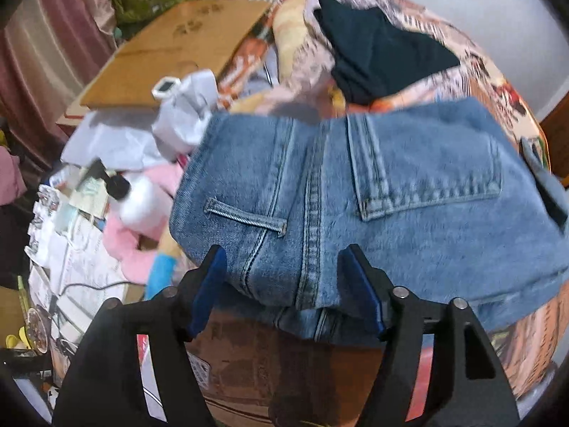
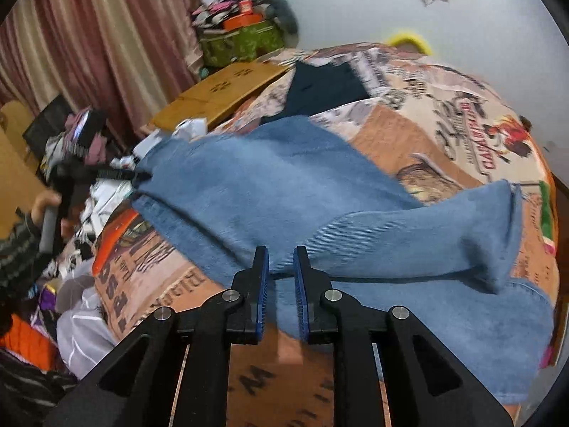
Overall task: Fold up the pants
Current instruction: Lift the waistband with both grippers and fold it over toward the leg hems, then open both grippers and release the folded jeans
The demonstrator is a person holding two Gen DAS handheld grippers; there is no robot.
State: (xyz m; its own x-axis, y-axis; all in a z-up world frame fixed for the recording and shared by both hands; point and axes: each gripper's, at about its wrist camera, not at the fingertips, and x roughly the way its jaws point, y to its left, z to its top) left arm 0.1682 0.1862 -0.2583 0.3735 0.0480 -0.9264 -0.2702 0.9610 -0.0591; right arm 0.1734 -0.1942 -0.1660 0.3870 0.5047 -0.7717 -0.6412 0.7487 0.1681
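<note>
Your left gripper (image 1: 281,259) stood at 6 o'clock in its own view, fingers well apart, the waist of the jeans (image 1: 355,192) between them but no pad pressing on the denim. Nothing was held. Just beyond, a belt loop (image 1: 245,215) lay at 9 o'clock of the gripper's gap and a back pocket (image 1: 426,163) at 1 o'clock. Further out at 12, a dark garment (image 1: 377,57) lay on the printed blanket (image 1: 498,82); a cardboard sheet (image 1: 177,49) lay at 10 o'clock.

Your right gripper (image 2: 281,259) showed a narrow gap between its blue pads (image 2: 263,284), with a fold of jeans leg (image 2: 391,235) at the tips. Whether the pads pinched it, I could not tell. The jeans ran away toward 10 o'clock across the blanket, where your other hand (image 2: 46,203) showed at 9 o'clock.
</note>
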